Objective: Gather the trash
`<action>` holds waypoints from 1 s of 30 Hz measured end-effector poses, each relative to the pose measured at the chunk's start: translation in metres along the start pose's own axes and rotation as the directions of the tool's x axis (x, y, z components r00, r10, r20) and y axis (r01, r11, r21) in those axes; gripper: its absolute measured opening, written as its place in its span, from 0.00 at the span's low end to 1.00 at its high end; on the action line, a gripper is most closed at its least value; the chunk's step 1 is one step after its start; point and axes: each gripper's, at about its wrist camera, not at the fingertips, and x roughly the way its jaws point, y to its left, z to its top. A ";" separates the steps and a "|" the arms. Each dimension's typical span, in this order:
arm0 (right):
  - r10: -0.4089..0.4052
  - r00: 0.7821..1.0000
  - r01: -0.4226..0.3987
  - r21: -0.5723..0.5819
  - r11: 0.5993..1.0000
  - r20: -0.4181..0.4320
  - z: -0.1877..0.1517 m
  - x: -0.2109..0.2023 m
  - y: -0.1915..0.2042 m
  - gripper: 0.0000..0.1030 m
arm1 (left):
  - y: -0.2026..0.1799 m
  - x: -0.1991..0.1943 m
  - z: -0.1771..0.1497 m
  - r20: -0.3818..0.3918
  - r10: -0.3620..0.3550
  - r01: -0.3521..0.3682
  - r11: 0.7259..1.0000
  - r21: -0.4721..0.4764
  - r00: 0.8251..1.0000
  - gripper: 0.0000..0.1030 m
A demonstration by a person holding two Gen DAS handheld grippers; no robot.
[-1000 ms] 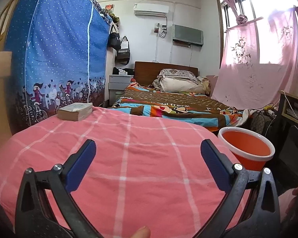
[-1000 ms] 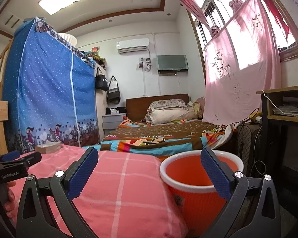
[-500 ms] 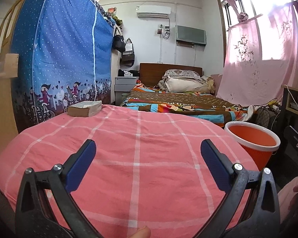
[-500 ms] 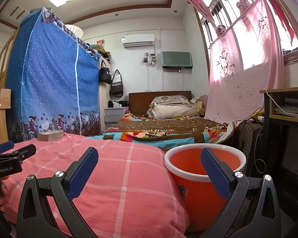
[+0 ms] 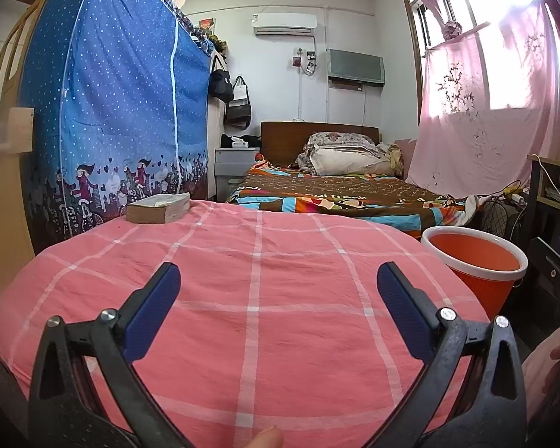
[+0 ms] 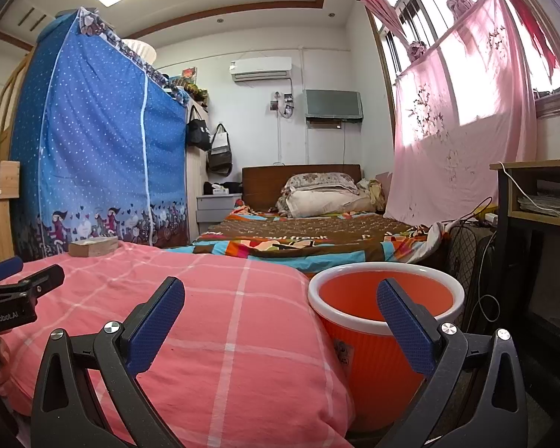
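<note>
A: L side, what's the left gripper [image 5: 278, 291] doing?
B: Jaws spread wide, nothing btwn them. It hovers over the pink checked cover [image 5: 257, 298].
A: And the right gripper [image 6: 280, 310]?
B: Same, jaws wide apart, nothing held. Its left pad [image 6: 155, 323] sits over the cover, the right one in front of the bucket.
A: Where's the orange bucket [image 6: 358, 354]?
B: On the floor, right against the cover's right edge, upright, white rim. Inside looks bare as far as I can see in; bottom is hidden.
A: Any trash on the cover?
B: Can't make out any. Only a thick book [image 5: 157, 207] at the far left corner, well apart from both grippers.
A: Behind that?
B: A bed w/ a patterned blanket [image 5: 339, 198].
</note>
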 end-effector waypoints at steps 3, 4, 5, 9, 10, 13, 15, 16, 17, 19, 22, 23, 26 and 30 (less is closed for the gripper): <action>0.001 1.000 -0.001 0.000 1.000 0.000 0.000 0.000 0.000 1.00 | -0.001 -0.001 0.000 0.003 0.001 -0.001 1.000 0.002 1.000 1.00; 0.000 1.000 0.000 -0.001 1.000 0.000 0.000 0.000 0.000 1.00 | -0.001 -0.001 0.000 0.004 0.001 -0.001 1.000 0.004 1.000 1.00; 0.000 1.000 0.000 -0.001 1.000 -0.001 0.000 0.000 0.000 1.00 | -0.001 -0.001 0.000 0.005 0.002 -0.002 1.000 0.006 1.000 1.00; -0.001 1.000 0.001 0.001 1.000 -0.001 -0.001 0.000 0.001 1.00 | -0.002 -0.003 0.000 0.007 0.001 -0.001 1.000 0.005 1.000 1.00; -0.001 1.000 0.001 0.001 1.000 -0.001 -0.001 0.000 0.001 1.00 | -0.001 -0.003 0.001 0.006 0.001 -0.001 1.000 0.005 1.000 1.00; -0.001 1.000 0.001 0.004 1.000 -0.002 -0.002 0.001 -0.001 1.00 | -0.001 -0.003 0.001 0.007 0.001 -0.001 1.000 0.005 1.000 1.00; -0.002 1.000 0.002 0.006 1.000 -0.004 -0.004 0.001 -0.001 1.00 | -0.002 -0.003 0.001 0.007 0.001 -0.001 1.000 0.005 1.000 1.00; -0.002 1.000 0.002 0.007 1.000 -0.004 -0.004 0.001 -0.001 1.00 | -0.002 -0.003 0.001 0.008 0.002 -0.002 1.000 0.006 1.000 1.00; -0.002 1.000 0.002 0.008 1.000 -0.004 -0.005 0.001 0.000 1.00 | -0.002 -0.003 0.001 0.008 0.002 -0.002 1.000 0.006 1.000 1.00; -0.002 1.000 0.002 0.008 1.000 -0.004 -0.005 0.001 -0.001 1.00 | -0.002 -0.003 0.001 0.008 0.001 -0.001 1.000 0.006 1.000 1.00; -0.002 1.000 0.002 0.008 1.000 -0.004 -0.004 0.001 -0.001 1.00 | -0.002 -0.004 0.001 0.011 0.000 0.000 1.000 0.009 1.000 1.00; -0.002 1.000 0.002 0.008 1.000 -0.005 -0.005 0.000 -0.001 1.00 | -0.002 -0.004 0.002 0.012 -0.001 0.001 1.000 0.010 1.000 1.00; -0.002 1.000 0.002 0.010 1.000 -0.004 -0.005 0.000 -0.001 1.00 | -0.002 -0.004 0.002 0.012 -0.002 0.002 1.000 0.011 1.000 1.00; -0.003 1.000 0.003 0.013 1.000 -0.005 -0.005 0.001 -0.001 1.00 | -0.002 -0.005 0.002 0.013 -0.002 0.002 1.000 0.013 1.000 1.00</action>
